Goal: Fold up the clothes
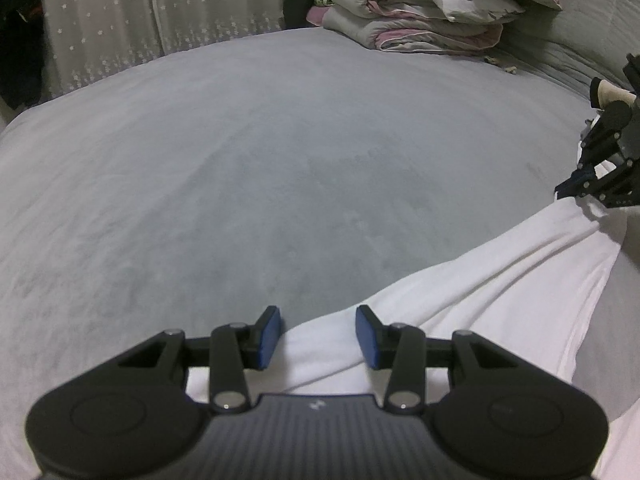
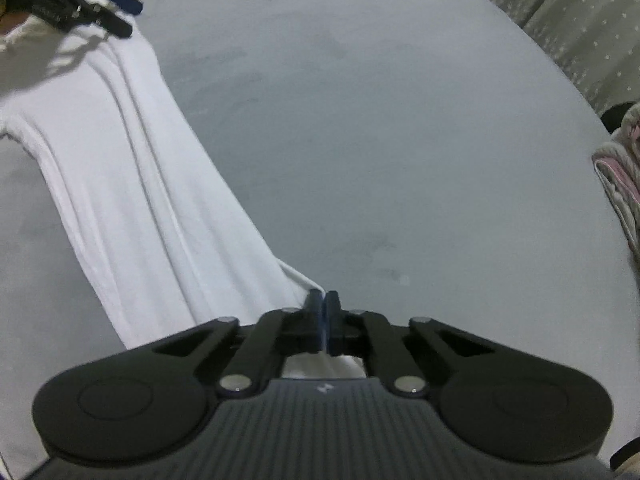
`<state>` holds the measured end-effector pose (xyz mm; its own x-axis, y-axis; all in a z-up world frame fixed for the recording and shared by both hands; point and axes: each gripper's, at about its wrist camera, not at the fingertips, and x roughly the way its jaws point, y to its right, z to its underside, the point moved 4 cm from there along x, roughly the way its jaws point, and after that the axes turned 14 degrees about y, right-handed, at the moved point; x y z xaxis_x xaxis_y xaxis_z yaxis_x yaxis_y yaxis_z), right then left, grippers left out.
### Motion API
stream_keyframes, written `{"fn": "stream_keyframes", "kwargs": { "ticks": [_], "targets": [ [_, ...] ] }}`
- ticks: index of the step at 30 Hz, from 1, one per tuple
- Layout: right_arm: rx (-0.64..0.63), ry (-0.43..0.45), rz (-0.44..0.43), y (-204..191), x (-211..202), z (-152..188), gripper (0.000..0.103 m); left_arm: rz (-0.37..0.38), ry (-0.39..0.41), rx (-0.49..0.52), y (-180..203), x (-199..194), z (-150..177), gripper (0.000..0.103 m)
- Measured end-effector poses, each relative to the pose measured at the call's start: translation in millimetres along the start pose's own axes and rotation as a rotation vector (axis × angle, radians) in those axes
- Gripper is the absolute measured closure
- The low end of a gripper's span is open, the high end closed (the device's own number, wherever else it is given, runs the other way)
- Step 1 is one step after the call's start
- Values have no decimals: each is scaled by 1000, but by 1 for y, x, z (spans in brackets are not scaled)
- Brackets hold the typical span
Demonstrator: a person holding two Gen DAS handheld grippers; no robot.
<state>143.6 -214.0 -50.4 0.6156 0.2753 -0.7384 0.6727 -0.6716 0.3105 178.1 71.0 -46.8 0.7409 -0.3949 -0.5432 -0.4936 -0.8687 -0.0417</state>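
A white garment [image 1: 500,280] lies in a long band across the grey bed [image 1: 280,160], with lengthwise creases. My left gripper [image 1: 318,334] stands open at the band's near end, blue pads apart, the cloth's corner lying between them untouched. At the far right, my right gripper [image 1: 560,194] meets the garment's other end, which rises to its tips. In the right wrist view my right gripper [image 2: 322,300] is shut, pads together on the edge of the white garment [image 2: 132,184]. The left gripper [image 2: 132,19] shows at the top left over the cloth's far end.
A folded quilt pile [image 1: 420,12] in white and pink sits at the bed's far side, also seen as a quilt edge [image 2: 620,184]. A star-patterned curtain [image 1: 120,20] hangs behind the bed. A dark garment [image 1: 20,40] hangs at the far left.
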Motion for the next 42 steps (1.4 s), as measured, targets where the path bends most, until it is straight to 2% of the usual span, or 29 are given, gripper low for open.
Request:
{"fn": "stream_keyframes", "kwargs": {
  "ticks": [6,10,14,19,22,24,27,29,30,33,38,42],
  "targets": [
    [75,152,170,7,-19,8,102,2,8,19,0,-5,1,60],
    [96,210,278,13,-27,11,102,-4,11,33,-3,-6,0,60],
    [120,250,340,18,-26,8,102,-14,5,35,-7,-5,-2,60],
    [120,237,353,12,-13,9,102,-34,-15,50,-11,-1,-2,60],
    [122,225,347,12,-4,11,102,-18,-35,44,-12,2,-3,61],
    [125,219,343,11,-4,12,102,1,-53,44,-11,5,-2,64],
    [132,215,340,8,-3,15,102,25,-70,32,-8,11,0,81],
    [132,214,339,6,-2,15,102,32,-66,26,-4,12,0,99],
    [131,213,339,4,-2,16,102,34,-63,24,-2,13,-1,101],
    [132,231,358,4,-5,15,102,5,-9,15,-5,6,0,102],
    [165,269,389,14,-6,10,102,-88,111,16,-8,-2,-4,102],
    [181,253,385,20,10,9,102,-136,110,50,-2,11,1,102]
  ]
}}
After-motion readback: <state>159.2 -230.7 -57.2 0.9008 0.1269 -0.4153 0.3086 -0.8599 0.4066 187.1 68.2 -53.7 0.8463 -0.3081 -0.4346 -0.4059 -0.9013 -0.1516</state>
